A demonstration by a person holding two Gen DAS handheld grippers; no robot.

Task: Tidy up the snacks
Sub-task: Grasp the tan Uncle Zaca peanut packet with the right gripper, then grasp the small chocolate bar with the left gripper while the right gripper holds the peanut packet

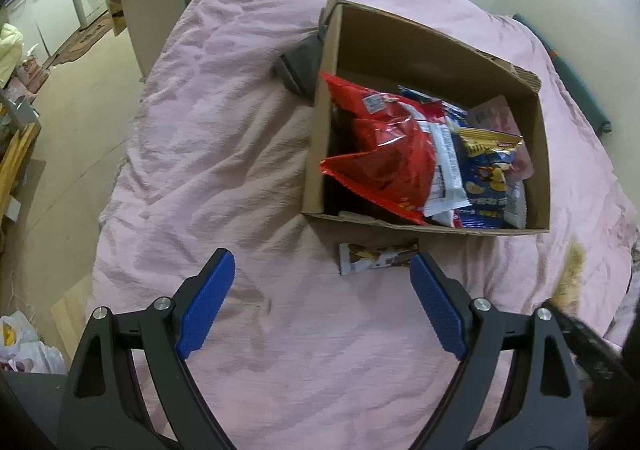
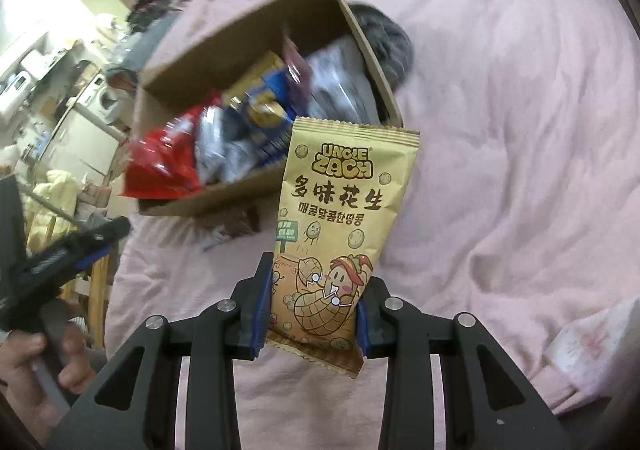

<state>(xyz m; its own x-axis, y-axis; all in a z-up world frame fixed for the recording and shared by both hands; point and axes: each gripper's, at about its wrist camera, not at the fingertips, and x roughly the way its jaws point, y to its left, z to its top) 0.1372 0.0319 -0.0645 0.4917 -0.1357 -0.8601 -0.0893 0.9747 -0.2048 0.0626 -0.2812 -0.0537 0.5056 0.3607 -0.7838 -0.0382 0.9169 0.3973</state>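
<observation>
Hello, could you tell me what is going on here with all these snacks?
A person is sorting snacks on a pink bedspread with two handheld claws. The right claw is clamped on a tan peanut packet, held up near the open cardboard box of snack bags. The left claw is open and empty, near a small brown-and-white wrapper lying outside the box.

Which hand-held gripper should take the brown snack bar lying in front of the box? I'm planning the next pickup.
Left. The left hand-held gripper is open and empty, with the brown snack bar just beyond its fingertips. The right hand-held gripper is shut on the peanut packet.
</observation>
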